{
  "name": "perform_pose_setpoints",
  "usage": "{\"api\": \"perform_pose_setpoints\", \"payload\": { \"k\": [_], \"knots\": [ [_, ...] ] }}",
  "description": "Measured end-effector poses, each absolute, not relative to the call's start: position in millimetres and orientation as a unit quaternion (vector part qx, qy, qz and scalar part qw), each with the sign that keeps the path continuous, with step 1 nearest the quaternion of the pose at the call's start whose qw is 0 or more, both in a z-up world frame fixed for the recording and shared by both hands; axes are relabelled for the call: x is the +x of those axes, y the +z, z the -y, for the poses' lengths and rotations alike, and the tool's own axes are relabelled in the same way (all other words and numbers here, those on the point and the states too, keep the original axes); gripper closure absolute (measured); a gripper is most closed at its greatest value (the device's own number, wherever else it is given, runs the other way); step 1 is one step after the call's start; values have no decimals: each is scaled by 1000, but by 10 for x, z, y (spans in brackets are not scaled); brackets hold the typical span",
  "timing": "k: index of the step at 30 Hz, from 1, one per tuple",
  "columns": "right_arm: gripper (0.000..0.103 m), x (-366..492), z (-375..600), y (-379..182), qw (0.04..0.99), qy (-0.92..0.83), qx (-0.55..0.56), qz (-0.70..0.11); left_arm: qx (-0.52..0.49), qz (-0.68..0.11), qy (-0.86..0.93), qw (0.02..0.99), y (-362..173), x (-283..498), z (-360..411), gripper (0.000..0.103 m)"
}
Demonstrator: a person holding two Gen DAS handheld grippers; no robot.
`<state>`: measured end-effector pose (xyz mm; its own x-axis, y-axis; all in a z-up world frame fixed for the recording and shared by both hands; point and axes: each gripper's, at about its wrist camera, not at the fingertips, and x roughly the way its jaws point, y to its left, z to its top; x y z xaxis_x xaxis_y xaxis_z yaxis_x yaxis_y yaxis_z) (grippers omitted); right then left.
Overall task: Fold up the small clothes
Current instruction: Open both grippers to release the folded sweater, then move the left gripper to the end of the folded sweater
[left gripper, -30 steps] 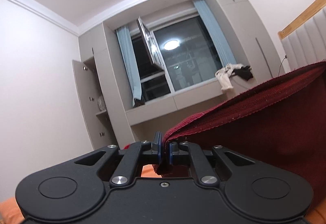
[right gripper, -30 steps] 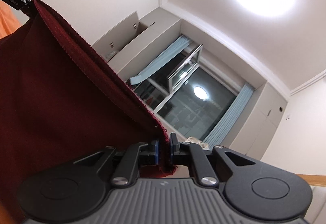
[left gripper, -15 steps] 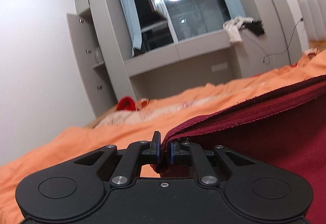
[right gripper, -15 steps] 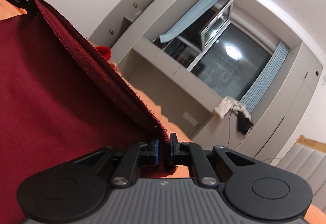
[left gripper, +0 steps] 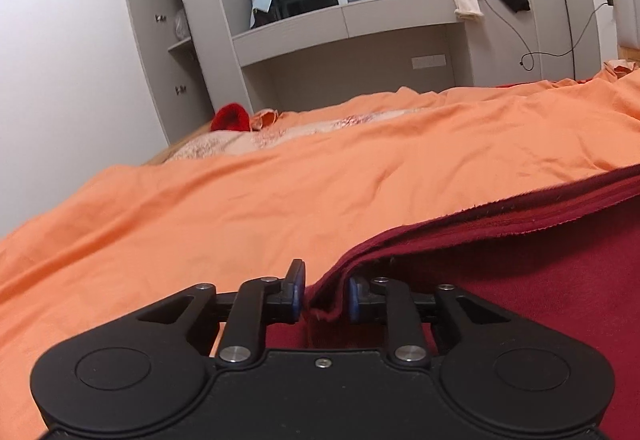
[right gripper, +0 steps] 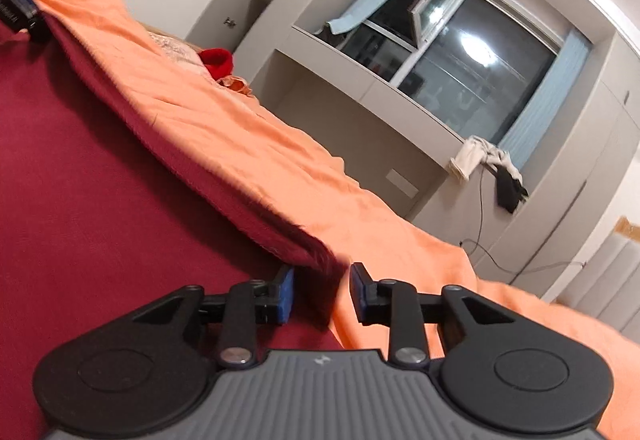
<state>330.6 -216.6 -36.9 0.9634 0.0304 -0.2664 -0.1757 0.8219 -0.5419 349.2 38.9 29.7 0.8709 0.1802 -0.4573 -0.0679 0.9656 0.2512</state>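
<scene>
No writing was legible. The dark red cloth [left gripper: 540,280] lay flat on the orange bedsheet [left gripper: 280,199]. Both the left gripper [left gripper: 323,296] and right gripper [right gripper: 322,296] had spread apart since half a second earlier, releasing its corners, which sat loose between their fingers.

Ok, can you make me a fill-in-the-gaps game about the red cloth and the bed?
1. The dark red cloth lies on an ____ bedsheet.
2. The left gripper has its jaws ____.
3. The right gripper grips ____.
4. The bright red thing sits at the bed's far end, near the ____.

Missing words: orange; open; nothing; cupboard
</scene>
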Motion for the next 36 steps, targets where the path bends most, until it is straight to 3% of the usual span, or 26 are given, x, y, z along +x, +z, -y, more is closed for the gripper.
{"api": "perform_pose_setpoints", "payload": {
  "k": [5, 7, 16, 25, 36],
  "knots": [
    [45, 3404, 2239, -266, 951, 47, -276, -131, 100, -257, 72, 959, 268, 3530, -464, 58],
    [34, 3411, 2251, -253, 952, 45, -272, -134, 89, -261, 71, 959, 256, 3532, -491, 46],
    [1, 3489, 2392, -258, 958, 12, -236, -165, 35, -285, 83, 954, 205, 3565, -672, 26],
    [0, 3286, 2561, -145, 966, 21, -211, -150, -63, -220, 85, 970, 435, 3288, -926, 1],
    [0, 2731, 2746, 203, 983, 11, -143, -113, -84, -184, 86, 976, 590, 2831, -985, 1]
  ]
}}
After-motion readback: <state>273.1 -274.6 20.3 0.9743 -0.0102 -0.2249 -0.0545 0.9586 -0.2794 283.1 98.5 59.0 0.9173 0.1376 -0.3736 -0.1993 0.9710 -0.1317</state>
